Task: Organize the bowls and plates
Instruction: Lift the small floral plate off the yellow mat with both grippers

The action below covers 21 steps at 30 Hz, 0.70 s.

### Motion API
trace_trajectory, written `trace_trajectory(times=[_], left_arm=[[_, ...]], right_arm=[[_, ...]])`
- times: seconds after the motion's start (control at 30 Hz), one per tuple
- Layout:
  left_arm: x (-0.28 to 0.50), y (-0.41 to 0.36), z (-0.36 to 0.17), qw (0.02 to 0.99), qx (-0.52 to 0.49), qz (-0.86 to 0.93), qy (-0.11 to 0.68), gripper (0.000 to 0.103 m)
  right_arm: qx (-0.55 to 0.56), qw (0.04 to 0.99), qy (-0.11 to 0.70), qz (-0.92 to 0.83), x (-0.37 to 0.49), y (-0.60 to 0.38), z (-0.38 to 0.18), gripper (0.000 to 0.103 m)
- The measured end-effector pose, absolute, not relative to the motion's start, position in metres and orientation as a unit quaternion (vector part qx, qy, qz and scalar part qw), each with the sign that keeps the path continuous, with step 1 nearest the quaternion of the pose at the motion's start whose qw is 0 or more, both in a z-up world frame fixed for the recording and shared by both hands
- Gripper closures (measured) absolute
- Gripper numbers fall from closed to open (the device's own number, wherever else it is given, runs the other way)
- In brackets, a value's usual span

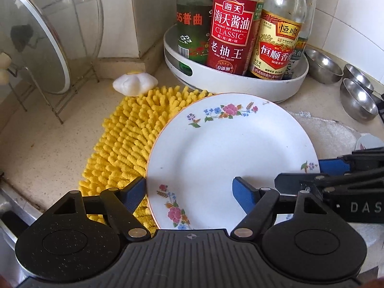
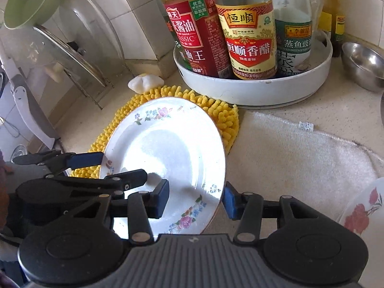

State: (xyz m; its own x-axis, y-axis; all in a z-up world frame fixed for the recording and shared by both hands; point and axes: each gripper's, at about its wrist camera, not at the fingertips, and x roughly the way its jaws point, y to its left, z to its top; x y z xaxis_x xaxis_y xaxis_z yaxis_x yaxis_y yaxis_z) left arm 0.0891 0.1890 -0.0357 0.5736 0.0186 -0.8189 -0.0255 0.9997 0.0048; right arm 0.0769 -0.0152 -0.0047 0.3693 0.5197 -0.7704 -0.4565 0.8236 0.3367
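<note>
A white plate with flower prints (image 1: 228, 153) is held tilted above a yellow chenille mat (image 1: 129, 141). My left gripper (image 1: 189, 189) straddles the plate's near-left rim with blue pads on either side, wide apart. My right gripper (image 2: 195, 198) straddles the plate's (image 2: 165, 151) right rim, one pad on its face and one behind. The right gripper also shows in the left wrist view (image 1: 333, 175) at the plate's right edge. Several steel bowls (image 1: 357, 98) sit at the far right. A red-flowered dish (image 2: 362, 208) shows at the right edge.
A white round tray (image 1: 230, 81) with sauce bottles (image 1: 230, 28) stands behind the mat. Glass lids (image 1: 36, 40) lean in a wire rack at the left. A white towel (image 2: 300, 158) lies to the right. A green bowl (image 2: 31, 2) hangs top left.
</note>
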Motion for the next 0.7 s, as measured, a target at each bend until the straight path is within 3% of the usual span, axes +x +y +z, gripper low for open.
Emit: trace_trajectory(times=[0.6,0.63,0.67,0.7], left_arm=[[0.079,0.135,-0.028,0.884,0.040,-0.017,0.466,0.021],[0.078,0.132,-0.027,0.885,0.038,-0.036,0.463,0.038],[0.076,0.127,-0.025,0.880,0.021,-0.078,0.467,0.048],[0.077,0.120,-0.023,0.872,0.008,-0.110,0.478,0.050]], right_arm=[[0.077,0.834,0.469,0.279,0.063,-0.074,0.005,0.037],[0.088,0.831,0.467,0.291,0.062,-0.075,0.006,0.040],[0.101,0.823,0.467,0.306,0.061,-0.075,0.008,0.041],[0.091,0.826,0.470,0.296,0.061,-0.070,0.009,0.041]])
